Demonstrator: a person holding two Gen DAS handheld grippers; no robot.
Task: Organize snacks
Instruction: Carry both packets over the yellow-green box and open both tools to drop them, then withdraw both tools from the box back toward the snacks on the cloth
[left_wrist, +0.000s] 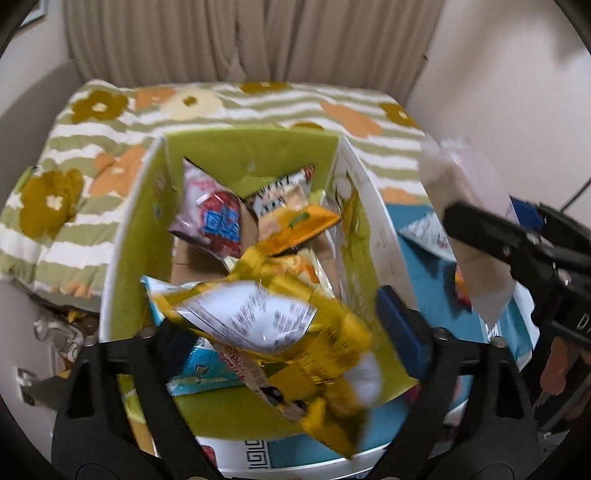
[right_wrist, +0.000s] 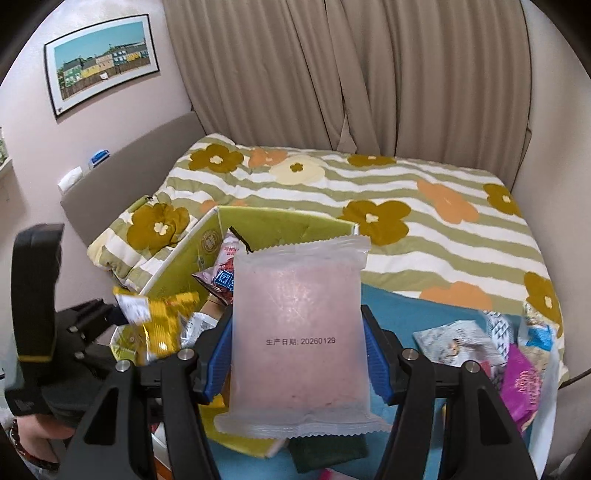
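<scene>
A bed (right_wrist: 406, 184) with a green-and-white striped quilt printed with big flowers is filling the room under beige curtains (right_wrist: 332, 74), and a teal cloth (left_wrist: 436, 295) is lying over its near part. On that cloth a box (left_wrist: 243, 155) with white outsides and lime-green insides is standing open, its flaps up. Inside it, snacks are piling up: a red-and-white packet (left_wrist: 210, 218) is leaning against the far left wall, a pale packet with cartoon faces (left_wrist: 284, 195) is sitting beside it at the back, an orange packet (left_wrist: 299, 225) is lying just in front of that one, and a light blue packet (left_wrist: 203, 365) is resting near the front wall. Bare cardboard is showing at the bottom between them.

Over the near side of the box a yellow packet (left_wrist: 295, 332) with a white label is blurring between the fingers of the left claw (left_wrist: 280, 343), which are standing wide apart; the pads are not pressing on it. To the right, the right claw (right_wrist: 297, 354) is clamping its blue pads on the sides of a frosted pink packet (right_wrist: 299, 332) with a printed date, holding it upright above the cloth, just beside the box's right wall. Further right on the bed a loose heap of packets (right_wrist: 498, 350), grey, white and magenta, is lying outside the box
</scene>
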